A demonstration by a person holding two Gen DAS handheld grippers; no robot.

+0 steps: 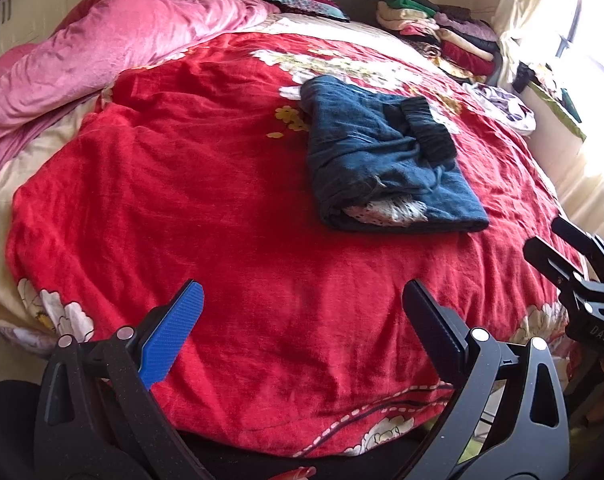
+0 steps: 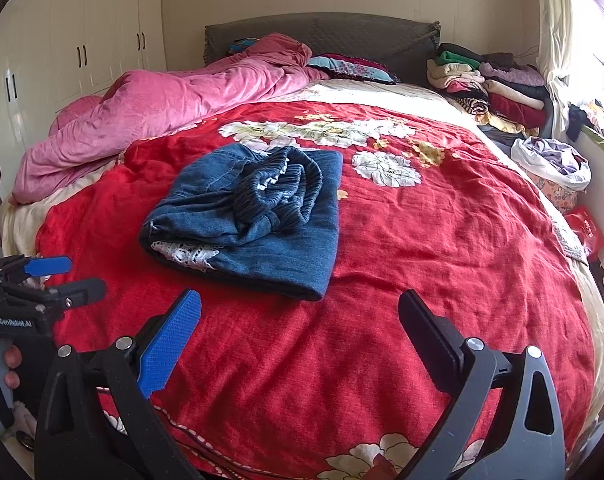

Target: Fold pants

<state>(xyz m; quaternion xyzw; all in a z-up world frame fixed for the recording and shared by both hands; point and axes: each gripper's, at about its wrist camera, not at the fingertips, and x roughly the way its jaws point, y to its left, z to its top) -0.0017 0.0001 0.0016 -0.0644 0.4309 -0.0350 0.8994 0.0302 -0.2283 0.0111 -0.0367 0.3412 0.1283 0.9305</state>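
The blue denim pants (image 1: 386, 156) lie folded into a compact bundle on the red flowered bedspread (image 1: 229, 208), with a dark ribbed waistband on top and white lace lining showing at the near fold. They also show in the right wrist view (image 2: 253, 216). My left gripper (image 1: 302, 308) is open and empty, held above the bedspread near the bed's foot, short of the pants. My right gripper (image 2: 297, 316) is open and empty, just short of the bundle's near edge. The right gripper shows at the left view's right edge (image 1: 558, 240); the left one shows in the right view (image 2: 61, 280).
A crumpled pink duvet (image 2: 153, 116) lies along the bed's far left. Stacks of folded clothes (image 2: 490, 84) sit at the far right by the headboard. A bag of clothes (image 2: 550, 168) stands beside the bed on the right. White wardrobes (image 2: 73, 40) line the left wall.
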